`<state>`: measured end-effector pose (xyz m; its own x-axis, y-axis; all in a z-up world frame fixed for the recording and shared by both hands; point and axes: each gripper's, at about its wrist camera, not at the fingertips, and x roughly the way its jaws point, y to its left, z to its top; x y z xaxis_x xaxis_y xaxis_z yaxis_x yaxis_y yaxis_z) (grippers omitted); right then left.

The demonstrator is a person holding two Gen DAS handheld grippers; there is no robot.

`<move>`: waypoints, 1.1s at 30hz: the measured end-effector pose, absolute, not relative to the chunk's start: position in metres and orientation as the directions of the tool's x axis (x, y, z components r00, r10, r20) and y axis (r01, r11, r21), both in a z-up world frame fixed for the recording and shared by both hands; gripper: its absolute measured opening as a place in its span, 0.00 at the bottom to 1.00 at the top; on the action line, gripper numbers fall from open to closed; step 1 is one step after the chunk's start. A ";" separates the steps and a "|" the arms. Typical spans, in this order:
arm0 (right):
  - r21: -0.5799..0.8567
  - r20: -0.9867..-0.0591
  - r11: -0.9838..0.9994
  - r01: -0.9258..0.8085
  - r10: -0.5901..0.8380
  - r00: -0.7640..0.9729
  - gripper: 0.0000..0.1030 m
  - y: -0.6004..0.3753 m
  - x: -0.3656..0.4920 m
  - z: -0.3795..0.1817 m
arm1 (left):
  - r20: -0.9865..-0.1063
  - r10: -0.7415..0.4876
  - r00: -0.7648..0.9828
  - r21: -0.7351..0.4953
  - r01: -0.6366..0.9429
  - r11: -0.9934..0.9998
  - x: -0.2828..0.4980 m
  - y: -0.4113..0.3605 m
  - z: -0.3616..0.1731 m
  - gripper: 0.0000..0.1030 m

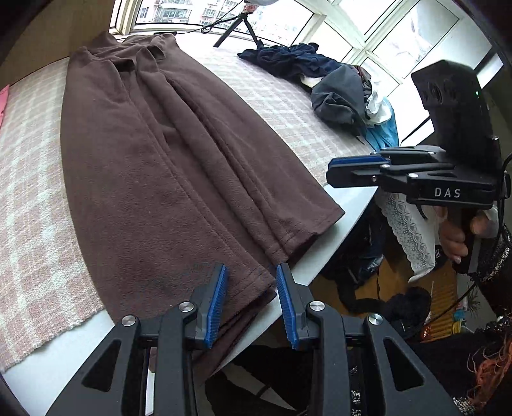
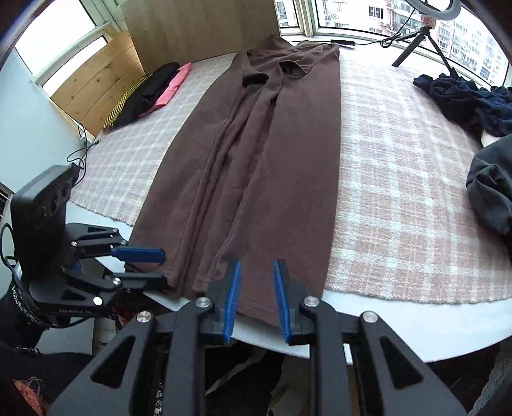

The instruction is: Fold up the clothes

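- Pink and white checked cloth (image 2: pixel 400 198) covers the white table (image 2: pixel 416 332), with bright windows (image 1: pixel 368 19) behind it.
- Nearest to me, my left gripper (image 1: pixel 252 304) is over the near table edge, jaws apart with a moderate gap; the hem corner of the brown garment (image 1: pixel 153 153) lies under this gap, and the pads do not press on it.
- My right gripper (image 2: pixel 256 296) is also partly open, above the hem on the other side, and it holds nothing.
- This garment lies flat and long, from the near edge away to the window, folded lengthwise with ridges along its middle.
- Further right, a pile of dark blue and grey clothes (image 1: pixel 323 83) waits.
- At the far left, folded black and pink clothes (image 2: pixel 150 92) lie beside a wooden panel (image 2: pixel 198 28).
- A small tripod (image 2: pixel 422 44) stands by the window.
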<state>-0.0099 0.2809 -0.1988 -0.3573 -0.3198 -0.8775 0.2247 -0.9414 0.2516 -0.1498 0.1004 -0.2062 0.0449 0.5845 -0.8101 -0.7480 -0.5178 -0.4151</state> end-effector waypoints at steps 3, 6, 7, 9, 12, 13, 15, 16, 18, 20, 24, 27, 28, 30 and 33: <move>0.226 -0.914 -0.930 0.289 -0.305 -0.269 0.21 0.257 -0.010 -0.229 | -0.810 0.585 0.028 -0.413 -0.736 -0.537 -0.146 0.100 -0.202 0.29; 0.137 -0.938 -0.917 0.374 -0.242 -0.247 0.21 0.253 0.009 -0.238 | -0.825 0.563 -0.044 -0.375 -0.704 -0.604 -0.145 0.072 -0.187 0.32; 0.127 -0.944 -0.916 0.382 -0.230 -0.237 0.21 0.256 0.014 -0.234 | -0.831 0.551 -0.073 -0.358 -0.689 -0.630 -0.146 0.060 -0.182 0.36; 0.140 -0.931 -0.933 0.332 -0.238 -0.276 0.21 0.269 0.016 -0.220 | -0.846 0.520 -0.120 -0.339 -0.632 -0.697 -0.150 0.034 -0.178 0.39; 0.171 -0.909 -0.939 0.300 -0.268 -0.321 0.40 0.277 0.013 -0.204 | -0.853 0.500 -0.151 -0.354 -0.536 -0.767 -0.161 0.006 -0.184 0.39; 0.189 -0.901 -0.929 0.317 -0.293 -0.321 0.42 0.273 0.012 -0.202 | -0.857 0.491 -0.155 -0.353 -0.516 -0.780 -0.163 0.004 -0.187 0.39; 0.225 -0.889 -0.901 0.370 -0.345 -0.300 0.42 0.256 0.011 -0.204 | -0.867 0.472 -0.162 -0.350 -0.477 -0.806 -0.167 0.001 -0.194 0.39; 0.215 -0.902 -0.891 0.400 -0.339 -0.268 0.42 0.247 0.011 -0.209 | -0.868 0.467 -0.169 -0.344 -0.476 -0.810 -0.166 0.004 -0.195 0.39; 0.196 -0.921 -0.871 0.450 -0.322 -0.222 0.40 0.232 0.008 -0.217 | -0.864 0.470 -0.180 -0.335 -0.490 -0.804 -0.163 0.012 -0.192 0.39; 0.195 -0.919 -0.858 0.474 -0.329 -0.216 0.36 0.226 0.001 -0.214 | -0.854 0.487 -0.185 -0.338 -0.514 -0.788 -0.159 0.022 -0.186 0.39; 0.228 -0.878 -0.872 0.433 -0.376 -0.295 0.35 0.238 -0.053 -0.186 | -0.838 0.517 -0.174 -0.330 -0.593 -0.735 -0.147 0.066 -0.183 0.42; 0.248 -0.855 -0.879 0.408 -0.396 -0.335 0.36 0.237 -0.111 -0.174 | -0.842 0.509 -0.178 -0.288 -0.650 -0.703 -0.136 0.101 -0.191 0.42; 0.261 -0.852 -0.877 0.403 -0.405 -0.331 0.36 0.234 -0.131 -0.175 | -0.852 0.495 -0.172 -0.271 -0.664 -0.697 -0.133 0.109 -0.196 0.42; 0.291 -0.846 -0.873 0.391 -0.426 -0.320 0.36 0.232 -0.164 -0.178 | -0.870 0.460 -0.175 -0.237 -0.670 -0.703 -0.130 0.121 -0.207 0.42; 0.344 -0.841 -0.867 0.360 -0.455 -0.292 0.36 0.221 -0.215 -0.194 | -0.865 0.456 -0.208 -0.218 -0.663 -0.716 -0.128 0.123 -0.211 0.39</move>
